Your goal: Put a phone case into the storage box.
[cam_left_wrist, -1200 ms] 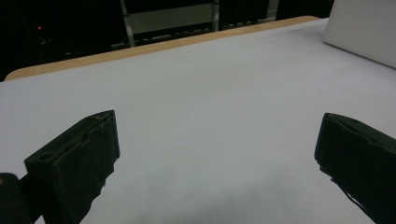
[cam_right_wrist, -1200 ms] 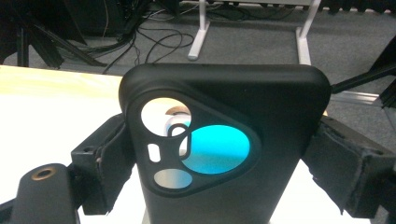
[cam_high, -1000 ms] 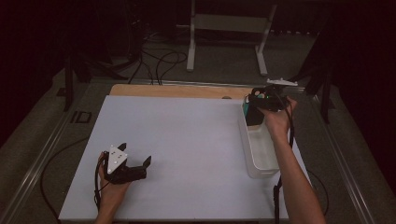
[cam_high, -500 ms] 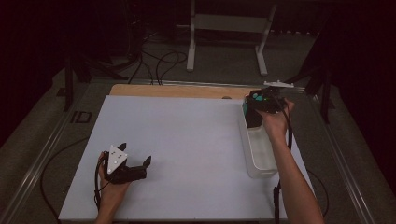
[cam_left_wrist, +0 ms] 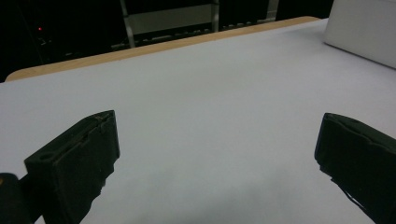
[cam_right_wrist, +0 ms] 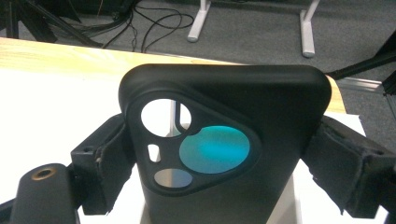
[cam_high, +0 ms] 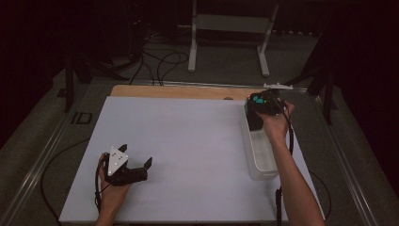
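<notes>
Bin (cam_high: 261,162) at table's (cam_high: 197,141) right edge, phone case (cam_right_wrist: 224,140) above it

Black gripper (cam_high: 136,170), grey triangular plate, trailing cable

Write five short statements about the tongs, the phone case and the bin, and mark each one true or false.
1. The right tongs grip a black phone case. True.
2. The left tongs hold a cloth. False: they are open and hold nothing.
3. The phone case lies flat on the white table. False: it is held above the clear bin.
4. The clear bin stands at the table's right side. True.
5. Both hands are over the bin. False: the left hand rests near the table's front left.
</notes>
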Tool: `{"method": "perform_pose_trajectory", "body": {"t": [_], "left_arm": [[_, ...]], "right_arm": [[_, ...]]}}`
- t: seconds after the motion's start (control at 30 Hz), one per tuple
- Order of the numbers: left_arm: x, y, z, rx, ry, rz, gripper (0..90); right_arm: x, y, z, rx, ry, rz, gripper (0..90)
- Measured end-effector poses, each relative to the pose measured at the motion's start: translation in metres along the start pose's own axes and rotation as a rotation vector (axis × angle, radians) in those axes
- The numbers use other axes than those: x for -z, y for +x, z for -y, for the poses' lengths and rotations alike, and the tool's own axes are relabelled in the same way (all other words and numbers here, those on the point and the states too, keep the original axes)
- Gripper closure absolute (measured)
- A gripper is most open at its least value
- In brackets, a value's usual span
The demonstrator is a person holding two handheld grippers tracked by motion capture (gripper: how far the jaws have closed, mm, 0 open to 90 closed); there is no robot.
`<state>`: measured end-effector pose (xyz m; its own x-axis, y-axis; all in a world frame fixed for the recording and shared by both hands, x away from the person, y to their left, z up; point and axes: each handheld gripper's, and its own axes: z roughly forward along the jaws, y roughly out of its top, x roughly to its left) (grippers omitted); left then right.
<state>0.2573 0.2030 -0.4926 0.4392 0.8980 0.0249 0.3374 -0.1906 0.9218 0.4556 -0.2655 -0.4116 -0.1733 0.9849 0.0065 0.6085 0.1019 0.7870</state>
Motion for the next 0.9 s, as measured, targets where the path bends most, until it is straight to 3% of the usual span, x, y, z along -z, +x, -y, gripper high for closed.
{"method": "perform_pose_trajectory", "body": {"t": [0.57, 0.9], "left_arm": [[0.0, -0.001, 0.0, -0.005, 0.002, 0.001, 0.5], [-0.001, -0.001, 0.0, -0.005, 0.004, 0.004, 0.5]], "right_arm": [[-0.01, -0.004, 0.009, -0.028, 0.032, 0.02, 13.6], [-0.014, -0.003, 0.01, -0.033, 0.024, 0.027, 13.1]]}}
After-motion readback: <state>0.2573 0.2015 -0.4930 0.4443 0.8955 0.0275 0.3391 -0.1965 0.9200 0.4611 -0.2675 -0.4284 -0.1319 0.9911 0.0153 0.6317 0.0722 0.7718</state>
